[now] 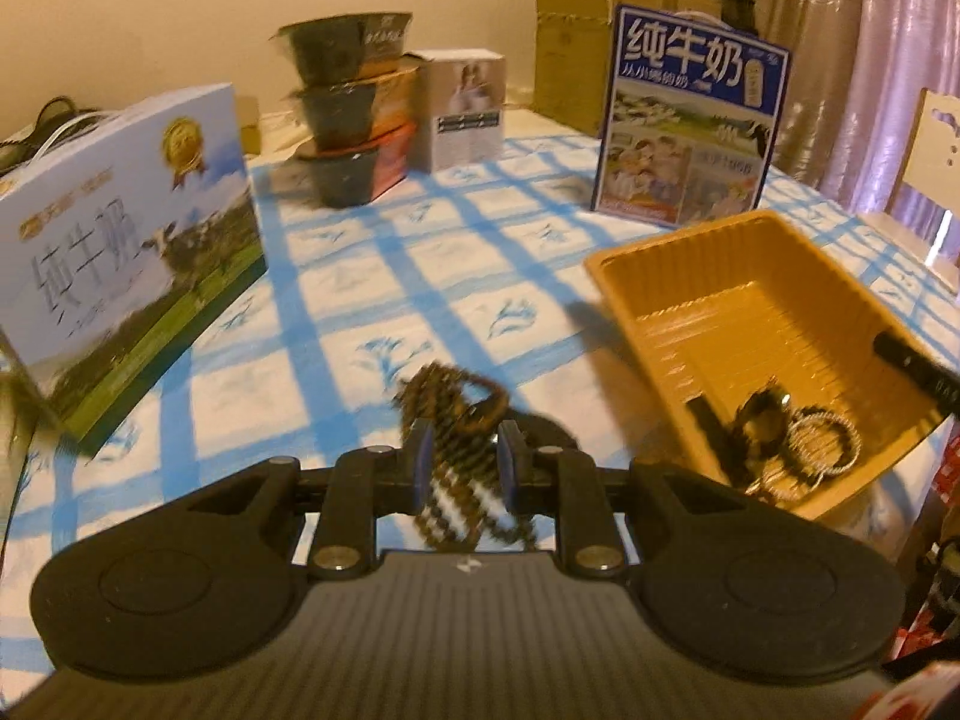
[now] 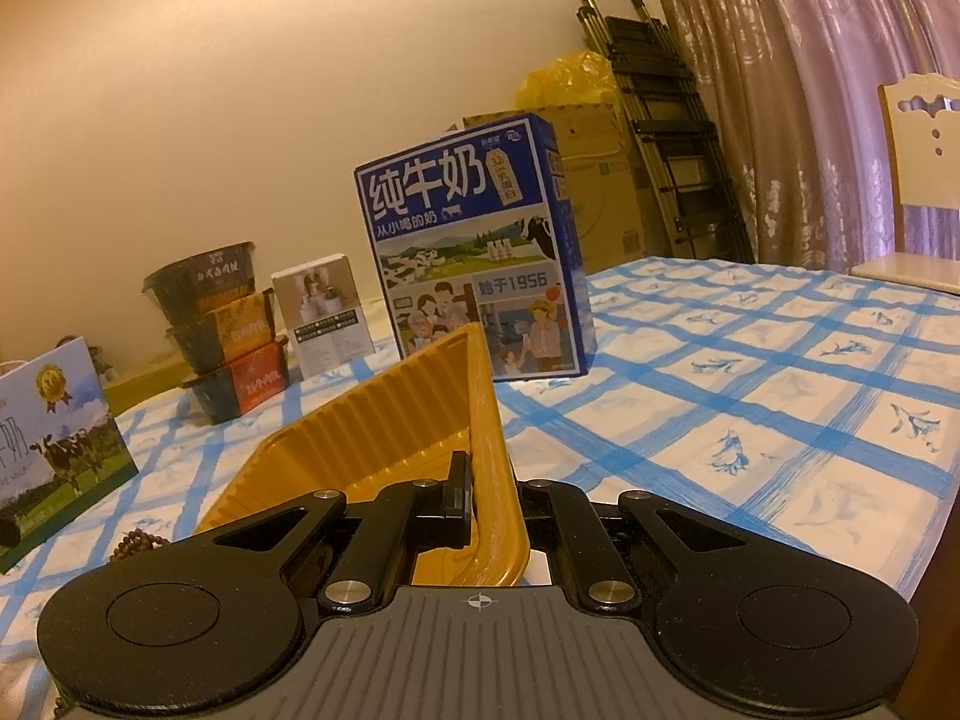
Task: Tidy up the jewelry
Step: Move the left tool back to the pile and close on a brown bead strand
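- Left wrist view: the left gripper (image 1: pixel 461 461) has its blue-padded fingers (image 1: pixel 422 463) only a little apart, clamped on a bunched string of brown beads (image 1: pixel 456 450) that loops up past the fingertips and hangs down behind them, blurred.
- The beads are held above the blue-and-white checked tablecloth (image 1: pixel 384 276), just left of the yellow plastic tray (image 1: pixel 720 276).
- The tray sits tilted, its near right side lifted; a dark finger of the right gripper (image 1: pixel 912 360) reaches in over its right rim.
- In the tray's near corner lies a small heap of jewelry: a dark ring-like piece (image 1: pixel 759 420), a silvery beaded bracelet (image 1: pixel 822 441) and a thin dark strap (image 1: pixel 711 438) touching one another.
- A blue milk carton (image 1: pixel 690 120) stands beyond the tray; a pale milk box (image 1: pixel 126 240) stands at left; a stack of three dark bowls (image 1: pixel 348 108) and a small white box (image 1: pixel 465 108) stand at the far edge.
- Right wrist view: the right gripper (image 2: pixel 489 498) is closed down fully on the tray's wall (image 2: pixel 489 420), one finger inside, one outside, holding that side raised off the cloth.
- The ribbed tray wall rises toward the blue milk carton (image 2: pixel 474 240).
- A few brown beads (image 2: pixel 135 543) show at lower left on the cloth, beside the pale milk box (image 2: pixel 54 450).
- A wooden chair (image 2: pixel 918 180) and a curtain (image 2: pixel 780 90) stand at right.
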